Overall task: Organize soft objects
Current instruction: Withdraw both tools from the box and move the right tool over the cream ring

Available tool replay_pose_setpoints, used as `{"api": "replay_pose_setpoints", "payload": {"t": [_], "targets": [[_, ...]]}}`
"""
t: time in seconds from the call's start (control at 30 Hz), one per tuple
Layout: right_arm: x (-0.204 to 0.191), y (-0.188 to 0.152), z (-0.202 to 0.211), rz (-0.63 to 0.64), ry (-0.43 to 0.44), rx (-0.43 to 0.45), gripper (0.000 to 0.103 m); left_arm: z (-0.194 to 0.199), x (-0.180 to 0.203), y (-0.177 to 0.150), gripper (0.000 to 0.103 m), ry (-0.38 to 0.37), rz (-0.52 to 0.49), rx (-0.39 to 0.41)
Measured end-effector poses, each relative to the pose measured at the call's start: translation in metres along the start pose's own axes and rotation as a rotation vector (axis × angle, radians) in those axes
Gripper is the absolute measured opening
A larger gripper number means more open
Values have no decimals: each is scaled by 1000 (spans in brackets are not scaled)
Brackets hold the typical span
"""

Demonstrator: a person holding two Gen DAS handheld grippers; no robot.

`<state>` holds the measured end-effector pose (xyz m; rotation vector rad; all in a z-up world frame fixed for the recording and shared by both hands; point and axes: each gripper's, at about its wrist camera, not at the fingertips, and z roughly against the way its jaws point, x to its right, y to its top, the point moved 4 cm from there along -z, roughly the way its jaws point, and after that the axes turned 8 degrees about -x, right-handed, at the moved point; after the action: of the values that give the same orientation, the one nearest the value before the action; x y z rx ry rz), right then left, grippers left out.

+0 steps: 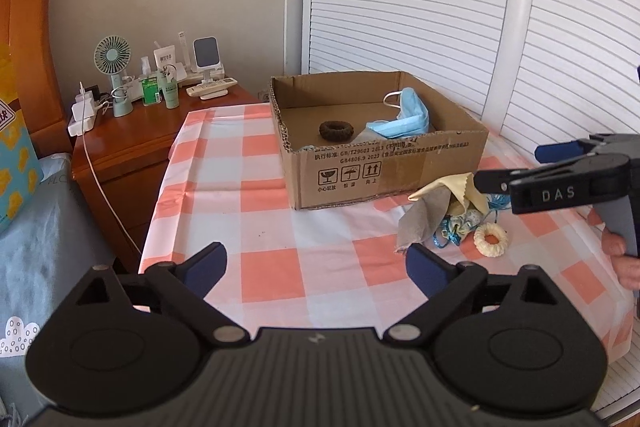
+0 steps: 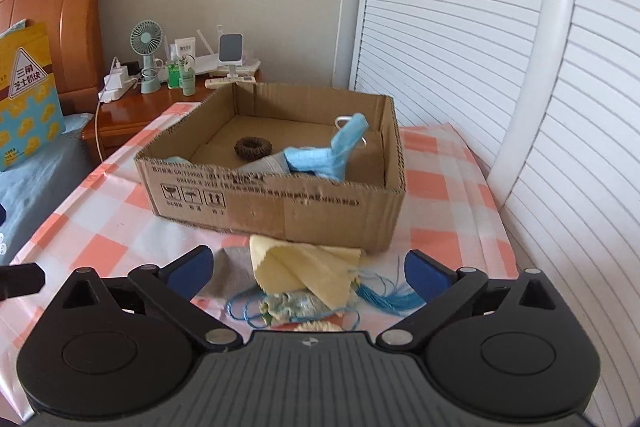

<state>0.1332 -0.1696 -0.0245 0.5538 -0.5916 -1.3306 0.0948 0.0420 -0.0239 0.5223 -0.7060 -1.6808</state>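
An open cardboard box (image 1: 384, 167) (image 2: 280, 203) stands on the checked tablecloth. It holds a blue face mask (image 1: 404, 119) (image 2: 328, 155), a dark brown scrunchie (image 1: 336, 131) (image 2: 253, 147) and a grey cloth. In front of the box lies a pile: a yellow cloth (image 1: 448, 187) (image 2: 304, 267), a grey cloth (image 1: 424, 223) (image 2: 228, 271), a small patterned pouch (image 2: 288, 305) with a blue cord and tassel (image 2: 384, 297), and a cream scrunchie (image 1: 491, 239) (image 2: 316, 326). My right gripper (image 2: 308, 255) (image 1: 508, 165) hangs open over this pile, holding nothing. My left gripper (image 1: 316, 255) is open above bare tablecloth, left of the pile.
A wooden nightstand (image 1: 132, 131) at the back left carries a small fan (image 1: 113, 59), bottles, chargers and a remote. A bed with a blue cover (image 1: 48, 227) borders the table's left edge. White louvered doors (image 1: 420, 7) and a white curved pole (image 1: 516, 27) rise behind and to the right.
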Motion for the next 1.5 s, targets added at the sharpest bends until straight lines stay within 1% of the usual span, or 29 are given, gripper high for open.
{"api": "replay_pose_setpoints", "payload": {"t": [0.1,0.23,0.3,0.4,0.5,0.57,0.67,0.8,0.87,0.93,1.07,1.17,1.37,1.47,1.5], "targets": [[3,-21,-12,-34,-32,-51,103,-1,6,-4,102,2,-13,-7],[8,-45,-28,-77,-43,-123,103,-5,12,-8,102,0,-26,-26],[9,-52,-35,-86,-44,-146,103,-7,13,-10,102,-3,-28,-34],[11,-56,-45,-95,-52,-162,103,-12,14,-12,102,-5,-27,-52],[15,-58,-57,-114,-78,-178,103,-17,15,-13,102,-8,-28,-65],[18,-58,-58,-122,-90,-162,103,-19,16,-14,102,-12,-29,-72],[21,-60,-58,-104,-80,-153,103,-23,17,-14,102,-13,-30,-82],[26,-66,-54,-77,-63,-125,103,-26,19,-14,102,-24,-32,-89],[29,-70,-52,-49,-39,-99,103,-27,22,-15,102,-29,-34,-90],[32,-74,-50,-33,-34,-70,103,-28,24,-15,102,-38,-36,-89],[31,-74,-48,-15,-28,-73,103,-29,25,-15,102,-43,-38,-93],[24,-70,-50,19,7,-82,103,-31,25,-16,102,-44,-35,-97],[5,-65,-54,119,112,-72,102,-30,25,-16,102,-42,-34,-97],[0,-64,-53,163,159,-69,98,-32,24,-16,102,-39,-32,-100],[-1,-63,-52,177,170,-68,95,-32,24,-16,102,-39,-31,-102]]}}
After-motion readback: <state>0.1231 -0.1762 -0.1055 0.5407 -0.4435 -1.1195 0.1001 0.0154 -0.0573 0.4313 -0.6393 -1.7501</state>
